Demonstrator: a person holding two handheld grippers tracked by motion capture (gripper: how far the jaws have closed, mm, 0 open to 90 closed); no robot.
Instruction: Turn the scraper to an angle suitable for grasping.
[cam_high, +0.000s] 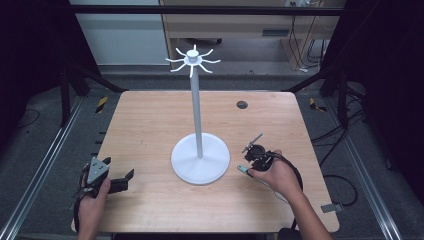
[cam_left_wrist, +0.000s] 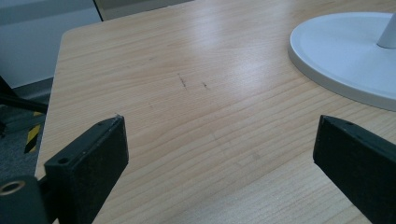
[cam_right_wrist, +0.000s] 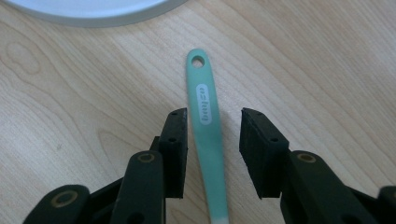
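A mint-green handle (cam_right_wrist: 205, 107) with a hanging hole at its far end lies flat on the wooden table (cam_high: 150, 120); what it belongs to is hidden. My right gripper (cam_right_wrist: 214, 114) straddles it, open, with the left pad close against the handle and a gap at the right pad. From above, the right gripper (cam_high: 248, 164) sits just right of the white stand's round base (cam_high: 200, 160), with the green tip (cam_high: 242, 169) poking out. My left gripper (cam_high: 127, 181) rests open near the front left, nothing between its jaws (cam_left_wrist: 219, 154).
The white stand has a tall pole topped by a ring of hooks (cam_high: 193, 59). Its base edge (cam_left_wrist: 341, 56) lies ahead and to the right of the left gripper. A dark round grommet (cam_high: 242, 104) sits at the table's back right.
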